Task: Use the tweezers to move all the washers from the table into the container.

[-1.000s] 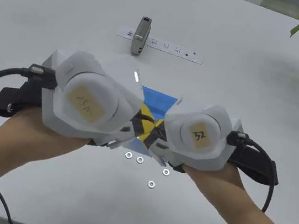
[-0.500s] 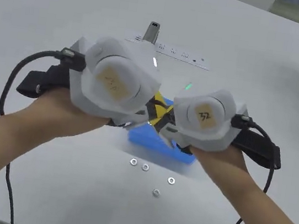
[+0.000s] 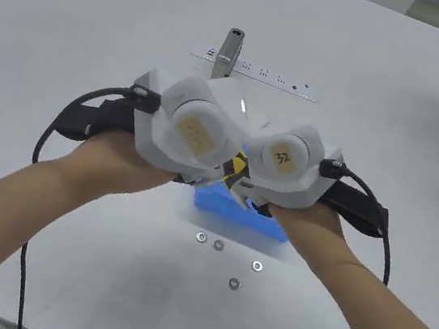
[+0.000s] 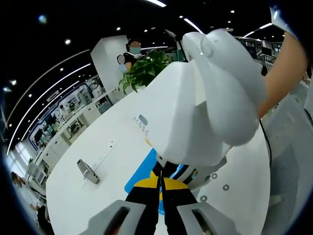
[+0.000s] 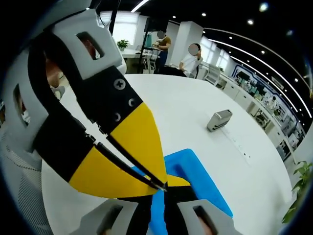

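Presently the left claw [image 4: 163,185] is clamped on thin black tweezers [image 5: 128,161], and the right claw's [image 5: 168,192] jaws sit together at their tip — both over the blue rectangular container [image 3: 233,214]. Four small silver ring washers [image 3: 219,245] lie on the white desk [image 3: 100,25] just beside it — person's side, w/ gaps btw. them.

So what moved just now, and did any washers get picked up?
The left claw, gripping the tweezers, and the right claw moved closer together and away from the washers, uncovering the blue container's near edge. Nothing was picked up. Four washers, container and table stayed put.
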Motion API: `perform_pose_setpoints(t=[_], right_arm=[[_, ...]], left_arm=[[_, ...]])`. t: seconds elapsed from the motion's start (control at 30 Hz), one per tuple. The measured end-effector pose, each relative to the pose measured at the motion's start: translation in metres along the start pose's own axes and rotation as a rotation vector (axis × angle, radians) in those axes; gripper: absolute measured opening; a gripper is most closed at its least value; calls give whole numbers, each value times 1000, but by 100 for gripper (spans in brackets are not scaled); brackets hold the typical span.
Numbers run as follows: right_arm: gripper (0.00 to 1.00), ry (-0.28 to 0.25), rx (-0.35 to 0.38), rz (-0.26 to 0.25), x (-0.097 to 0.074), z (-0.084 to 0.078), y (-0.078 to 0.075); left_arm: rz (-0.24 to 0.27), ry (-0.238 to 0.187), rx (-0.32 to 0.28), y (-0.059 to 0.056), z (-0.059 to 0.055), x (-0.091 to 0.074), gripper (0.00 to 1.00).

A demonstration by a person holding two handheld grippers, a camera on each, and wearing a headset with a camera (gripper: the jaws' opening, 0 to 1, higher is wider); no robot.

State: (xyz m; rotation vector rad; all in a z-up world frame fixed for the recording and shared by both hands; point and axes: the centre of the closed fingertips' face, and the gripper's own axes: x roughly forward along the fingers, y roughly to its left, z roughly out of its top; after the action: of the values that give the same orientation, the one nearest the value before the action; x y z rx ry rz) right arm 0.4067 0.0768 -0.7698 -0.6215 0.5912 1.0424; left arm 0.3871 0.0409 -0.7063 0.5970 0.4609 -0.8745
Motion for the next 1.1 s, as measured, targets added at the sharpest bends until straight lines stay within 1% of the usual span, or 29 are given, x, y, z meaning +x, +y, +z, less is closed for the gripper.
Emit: perform_pose_setpoints(t=[0.13, 0.27, 0.4, 0.6, 0.77, 0.87, 0.93, 1.1], right_arm=[[4, 22, -9, 5, 8, -4, 2], [4, 30, -5, 10, 12, -6, 3], [4, 38, -7, 13, 15, -9, 3], [4, 39, -7, 17, 17, -8, 3], [5, 42, -7, 23, 18, -8, 3], [5, 41, -9, 25, 17, -7, 3], [5, 35, -11, 20, 13, -4, 5], [5, 5, -34, -4, 2, 4, 6]], left_arm=[[-5, 25, 8, -1, -9, 5, 0], [-5, 31, -4, 1, -14, 7, 0], [-4, 32, -18, 1, -17, 8, 0], [3, 34, -27, 2, -18, 8, 0], [5, 31, -47, 4, -18, 7, 0], [8, 36, -39, 2, -17, 7, 0], [9, 34, -29, 0, -14, 3, 0], [31, 22, -10, -1, -6, -8, 0]])
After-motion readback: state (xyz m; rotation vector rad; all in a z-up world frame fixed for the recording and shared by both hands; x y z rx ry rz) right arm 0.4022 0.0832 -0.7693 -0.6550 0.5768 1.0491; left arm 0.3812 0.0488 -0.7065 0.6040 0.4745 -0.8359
